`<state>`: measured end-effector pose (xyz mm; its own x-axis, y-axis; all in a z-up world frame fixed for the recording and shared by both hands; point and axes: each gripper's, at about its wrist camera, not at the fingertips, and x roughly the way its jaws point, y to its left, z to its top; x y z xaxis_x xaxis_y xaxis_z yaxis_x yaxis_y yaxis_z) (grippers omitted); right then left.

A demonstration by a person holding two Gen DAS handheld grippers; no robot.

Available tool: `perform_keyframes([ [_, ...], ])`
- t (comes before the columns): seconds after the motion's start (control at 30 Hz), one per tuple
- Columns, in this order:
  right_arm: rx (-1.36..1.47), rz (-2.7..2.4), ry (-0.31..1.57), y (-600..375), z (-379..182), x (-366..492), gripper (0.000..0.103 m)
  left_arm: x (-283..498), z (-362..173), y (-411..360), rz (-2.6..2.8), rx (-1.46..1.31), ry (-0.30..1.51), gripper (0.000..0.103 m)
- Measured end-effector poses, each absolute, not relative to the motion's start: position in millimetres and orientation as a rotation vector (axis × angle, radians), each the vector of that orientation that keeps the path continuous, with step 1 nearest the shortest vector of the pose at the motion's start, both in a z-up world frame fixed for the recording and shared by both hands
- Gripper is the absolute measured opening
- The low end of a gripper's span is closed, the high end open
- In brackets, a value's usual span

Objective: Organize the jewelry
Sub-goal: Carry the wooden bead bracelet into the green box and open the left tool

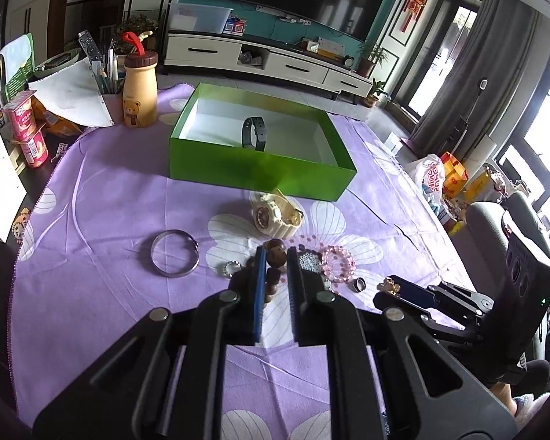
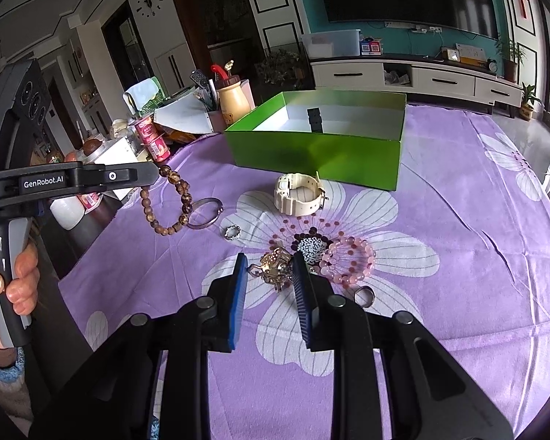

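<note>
My left gripper (image 1: pixel 277 253) is shut on a brown wooden bead bracelet (image 2: pixel 165 201), which hangs from its tip above the purple cloth's left side. My right gripper (image 2: pixel 269 258) is low over the cloth, its pads closed against a gold ornament (image 2: pixel 275 267). A green box (image 1: pixel 260 172) at the back holds a black watch band (image 1: pixel 255 134). On the cloth lie a cream watch (image 2: pixel 299 194), a silver bangle (image 1: pixel 174 253), a small sparkly ring (image 2: pixel 233 232), a pink bead bracelet (image 2: pixel 348 260), a speckled bead cluster (image 2: pixel 311 247) and a dark ring (image 2: pixel 365 295).
A floral purple cloth (image 2: pixel 458 256) covers the table. At the far left stand a bear bottle (image 1: pixel 140 88), yoghurt cups (image 1: pixel 25 128), papers and a pen holder. A person's hand (image 2: pixel 18 282) grips the left handle. A sofa and bags sit off the right edge.
</note>
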<state>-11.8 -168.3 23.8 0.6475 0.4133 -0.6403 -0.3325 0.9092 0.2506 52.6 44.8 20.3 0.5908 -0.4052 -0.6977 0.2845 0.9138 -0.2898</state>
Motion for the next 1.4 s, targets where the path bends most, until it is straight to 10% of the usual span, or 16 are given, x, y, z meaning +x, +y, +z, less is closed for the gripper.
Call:
perform_keyframes([
  [1.4,0.156,0.343,0.702,-199,40,174,0.025,264,30,10,-0.274,-0.113,0.869,0.011],
])
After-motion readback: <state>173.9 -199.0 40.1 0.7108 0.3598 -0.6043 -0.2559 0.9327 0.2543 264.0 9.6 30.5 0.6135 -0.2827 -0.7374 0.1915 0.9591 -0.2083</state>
